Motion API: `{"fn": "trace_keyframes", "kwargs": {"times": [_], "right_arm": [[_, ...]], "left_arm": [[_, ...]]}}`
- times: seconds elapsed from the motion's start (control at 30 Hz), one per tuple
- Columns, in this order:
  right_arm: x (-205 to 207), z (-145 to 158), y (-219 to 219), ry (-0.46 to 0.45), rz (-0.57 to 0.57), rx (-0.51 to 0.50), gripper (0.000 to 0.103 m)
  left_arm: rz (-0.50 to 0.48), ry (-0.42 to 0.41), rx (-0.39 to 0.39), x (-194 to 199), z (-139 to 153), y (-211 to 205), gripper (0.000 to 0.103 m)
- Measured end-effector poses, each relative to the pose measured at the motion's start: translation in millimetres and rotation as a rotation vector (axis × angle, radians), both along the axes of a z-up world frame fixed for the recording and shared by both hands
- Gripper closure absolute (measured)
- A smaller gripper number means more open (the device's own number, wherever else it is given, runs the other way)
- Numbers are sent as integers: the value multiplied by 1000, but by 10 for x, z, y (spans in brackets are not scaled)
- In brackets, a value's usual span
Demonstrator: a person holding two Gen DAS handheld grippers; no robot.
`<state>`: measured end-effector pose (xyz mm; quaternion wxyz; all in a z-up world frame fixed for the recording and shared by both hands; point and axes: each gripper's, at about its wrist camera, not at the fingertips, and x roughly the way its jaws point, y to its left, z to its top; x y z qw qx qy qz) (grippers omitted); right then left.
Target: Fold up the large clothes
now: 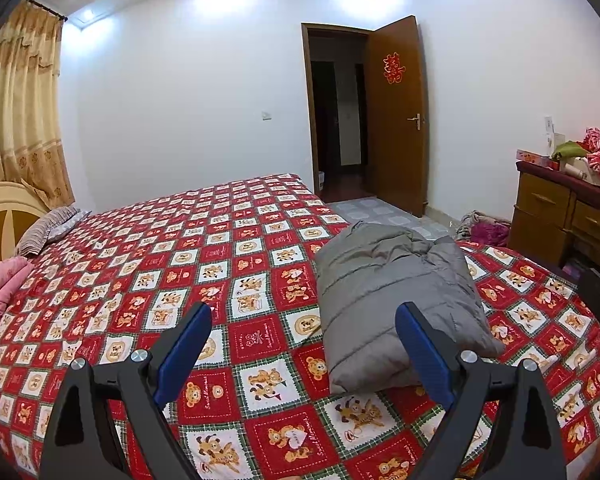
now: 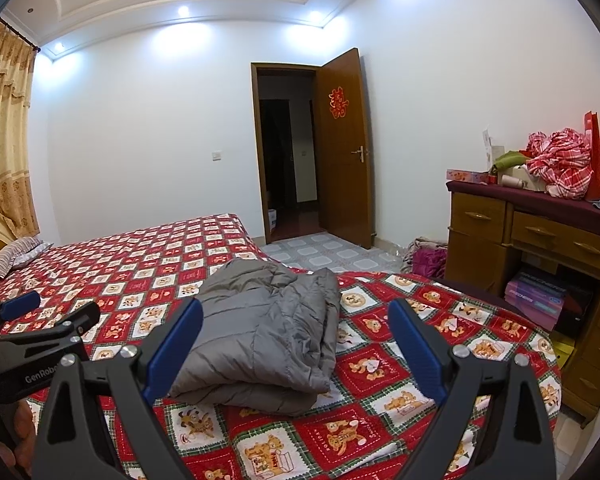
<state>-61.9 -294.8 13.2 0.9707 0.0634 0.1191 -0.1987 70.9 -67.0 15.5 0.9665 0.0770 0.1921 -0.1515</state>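
Observation:
A grey quilted jacket [image 1: 392, 300] lies folded into a thick bundle on the bed's red bear-patterned cover [image 1: 220, 264]. It also shows in the right wrist view [image 2: 268, 336]. My left gripper [image 1: 304, 320] is open and empty, held above the cover just left of and nearer than the bundle. My right gripper [image 2: 296, 316] is open and empty, held over the bundle's near end without touching it. The left gripper also shows at the left edge of the right wrist view [image 2: 50, 308].
Pillows [image 1: 46, 230] and a pink quilt [image 1: 0, 292] lie at the bed's head on the left. A wooden dresser [image 2: 540, 248] piled with red cloth [image 2: 560, 164] stands at the right. Clothes [image 2: 426, 258] lie on the tiled floor near the open door [image 2: 344, 148].

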Motion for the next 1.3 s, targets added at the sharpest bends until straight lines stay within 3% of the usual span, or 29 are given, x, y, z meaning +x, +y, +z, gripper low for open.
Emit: {"fn": "trace_keyframes", "kwargs": {"times": [0.5, 1.3], "right_arm": [[-21, 10, 0, -9, -4, -8, 7], [48, -73, 16, 29, 5, -7, 7]], "left_arm": [[0, -8, 15, 0, -8, -16, 9], [-21, 16, -28, 131, -67, 61, 9]]}}
